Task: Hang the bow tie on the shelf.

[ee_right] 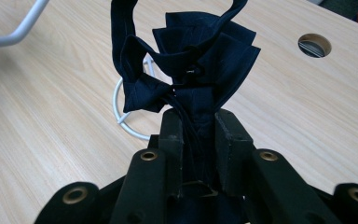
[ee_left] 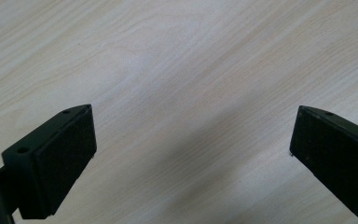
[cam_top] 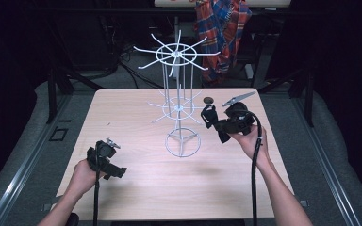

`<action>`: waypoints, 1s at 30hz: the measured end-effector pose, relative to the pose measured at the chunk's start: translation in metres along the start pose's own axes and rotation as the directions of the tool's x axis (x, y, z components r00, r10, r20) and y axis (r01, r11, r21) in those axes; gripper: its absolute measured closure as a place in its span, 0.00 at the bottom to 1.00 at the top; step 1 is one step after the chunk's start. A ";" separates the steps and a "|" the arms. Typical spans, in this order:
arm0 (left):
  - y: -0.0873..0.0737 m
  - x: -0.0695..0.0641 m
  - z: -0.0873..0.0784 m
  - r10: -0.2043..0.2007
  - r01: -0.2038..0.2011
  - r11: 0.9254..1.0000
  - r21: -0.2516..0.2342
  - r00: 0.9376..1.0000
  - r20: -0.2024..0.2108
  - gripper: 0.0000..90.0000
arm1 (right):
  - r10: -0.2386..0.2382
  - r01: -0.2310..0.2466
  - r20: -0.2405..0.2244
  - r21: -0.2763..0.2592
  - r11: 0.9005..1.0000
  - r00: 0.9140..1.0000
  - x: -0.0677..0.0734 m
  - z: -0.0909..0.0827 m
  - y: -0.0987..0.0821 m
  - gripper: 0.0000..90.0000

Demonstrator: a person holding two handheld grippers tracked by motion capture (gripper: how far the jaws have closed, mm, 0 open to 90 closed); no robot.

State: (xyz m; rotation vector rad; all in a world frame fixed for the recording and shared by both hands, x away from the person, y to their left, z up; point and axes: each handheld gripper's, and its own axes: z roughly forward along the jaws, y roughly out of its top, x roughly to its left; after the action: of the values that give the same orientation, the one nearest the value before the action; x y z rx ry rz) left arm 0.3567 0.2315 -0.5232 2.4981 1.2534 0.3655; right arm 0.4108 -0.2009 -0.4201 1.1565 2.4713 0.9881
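Observation:
A white wire display rack [cam_top: 176, 106] with hooked arms at two levels stands on the wooden table [cam_top: 136, 188], near its middle. My right gripper [cam_top: 215, 124] hovers just right of the rack's lower arms, shut on a dark navy bow-shaped piece of cloth [cam_top: 210, 115]. In the right gripper view the cloth [ee_right: 200, 56] fans up out of the shut gripper [ee_right: 199, 119], with a loop of strap above it and the rack's base ring [ee_right: 120, 116] behind. My left gripper [cam_top: 115, 172] rests low at the table's front left. Its fingers [ee_left: 65, 154] stand wide open over bare wood [ee_left: 168, 70].
A round cable hole [cam_top: 209, 100] sits in the tabletop behind the right gripper, and shows as an oval hole [ee_right: 314, 45] in the right gripper view. A plaid cloth [cam_top: 221, 28] hangs beyond the table's far edge. One white rack arm [ee_right: 18, 30] reaches in at the upper left.

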 end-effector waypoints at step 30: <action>0.000 0.001 0.000 -0.002 0.002 1.000 0.000 1.000 0.008 0.00 | -0.045 0.045 -0.004 0.016 0.999 0.999 0.014 0.015 0.004 0.83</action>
State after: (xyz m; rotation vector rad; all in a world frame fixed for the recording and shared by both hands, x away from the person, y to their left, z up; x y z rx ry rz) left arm 0.3568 0.2324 -0.5231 2.4958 1.2522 0.3542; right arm 0.4111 -0.1812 -0.4279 1.0998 2.5008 0.9602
